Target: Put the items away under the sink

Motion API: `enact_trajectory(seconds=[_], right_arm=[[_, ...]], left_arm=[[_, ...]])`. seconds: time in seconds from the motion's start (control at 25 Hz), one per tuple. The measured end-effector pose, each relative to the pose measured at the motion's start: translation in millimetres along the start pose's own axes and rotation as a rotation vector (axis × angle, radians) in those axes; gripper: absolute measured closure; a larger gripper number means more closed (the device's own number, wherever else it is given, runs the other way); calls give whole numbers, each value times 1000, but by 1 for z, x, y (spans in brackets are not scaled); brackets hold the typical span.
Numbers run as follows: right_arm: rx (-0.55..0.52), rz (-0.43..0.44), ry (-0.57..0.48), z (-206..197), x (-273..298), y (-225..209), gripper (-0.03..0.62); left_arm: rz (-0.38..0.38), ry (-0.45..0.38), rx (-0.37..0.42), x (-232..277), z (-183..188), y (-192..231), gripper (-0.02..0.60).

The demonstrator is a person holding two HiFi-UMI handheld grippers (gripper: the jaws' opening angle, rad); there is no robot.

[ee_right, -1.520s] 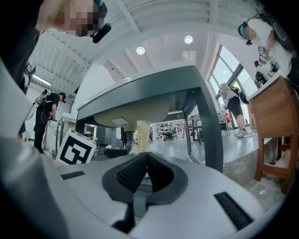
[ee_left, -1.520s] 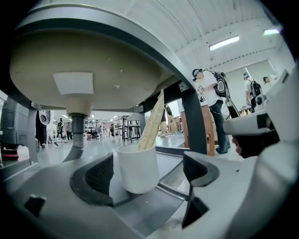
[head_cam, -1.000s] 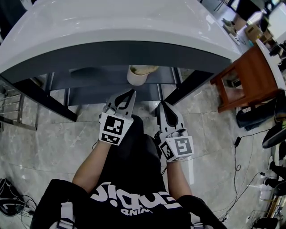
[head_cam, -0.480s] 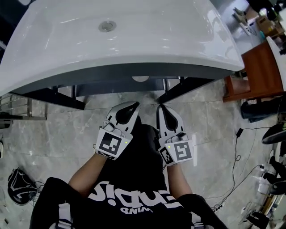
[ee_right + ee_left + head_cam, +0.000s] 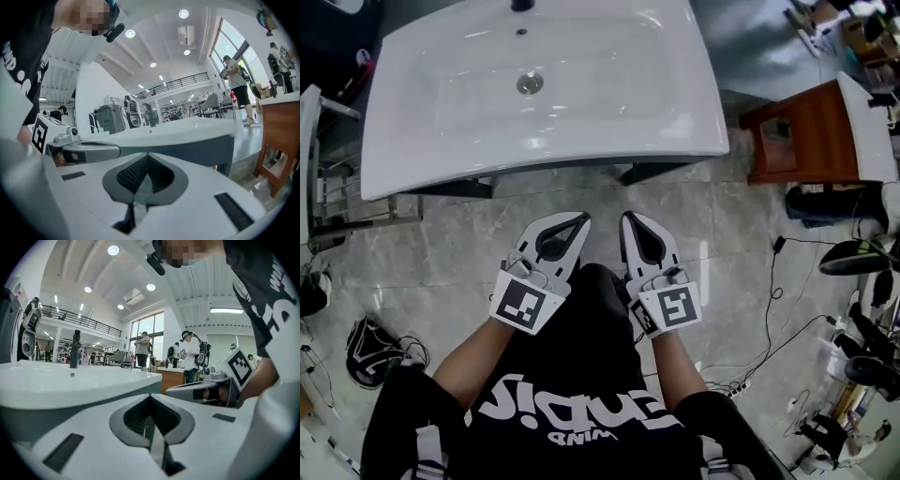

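Observation:
I look down on the white sink (image 5: 534,159), with its drain (image 5: 530,84) in the basin. The space under it is hidden by the basin, and no item shows there. My left gripper (image 5: 581,217) and right gripper (image 5: 628,217) are held side by side in front of the sink's near edge, over the floor. Both are shut with nothing between the jaws. In the left gripper view the shut tips (image 5: 150,397) point level at the sink's rim (image 5: 70,380). The right gripper view shows the same, with shut tips (image 5: 147,154) below the rim (image 5: 187,133).
A brown wooden stand (image 5: 802,131) is right of the sink. Cables (image 5: 769,309) trail over the grey tiled floor at the right. A dark bag (image 5: 375,342) lies at the left, near a metal rack (image 5: 337,187). People stand far off in both gripper views.
Both grippers and the head view have risen. The shelf under the sink, with a pale round item on it, was visible a second ago and is now hidden by the basin.

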State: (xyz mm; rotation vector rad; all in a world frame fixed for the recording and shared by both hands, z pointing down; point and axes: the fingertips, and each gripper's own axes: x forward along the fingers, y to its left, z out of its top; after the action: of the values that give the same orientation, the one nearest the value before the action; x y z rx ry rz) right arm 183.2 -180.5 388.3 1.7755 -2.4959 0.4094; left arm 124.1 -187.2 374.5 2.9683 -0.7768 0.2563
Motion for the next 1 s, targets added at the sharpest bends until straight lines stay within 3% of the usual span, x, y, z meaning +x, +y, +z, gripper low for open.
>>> enact_trajectory(seconds=[0.28, 0.48, 0.68, 1.0], right_arm=[[-37, -11, -3, 131, -16, 28, 576], [-36, -11, -40, 198, -23, 43, 576], [-12, -16, -78, 227, -32, 36, 576], [-49, 49, -99, 249, -29, 29, 576]], left_arm=[[-34, -7, -7, -30, 121, 13, 561], [-55, -37, -8, -50, 187, 24, 561], [-51, -44, -12, -49, 219, 27, 563], [-4, -71, 14, -37, 247, 26, 563]])
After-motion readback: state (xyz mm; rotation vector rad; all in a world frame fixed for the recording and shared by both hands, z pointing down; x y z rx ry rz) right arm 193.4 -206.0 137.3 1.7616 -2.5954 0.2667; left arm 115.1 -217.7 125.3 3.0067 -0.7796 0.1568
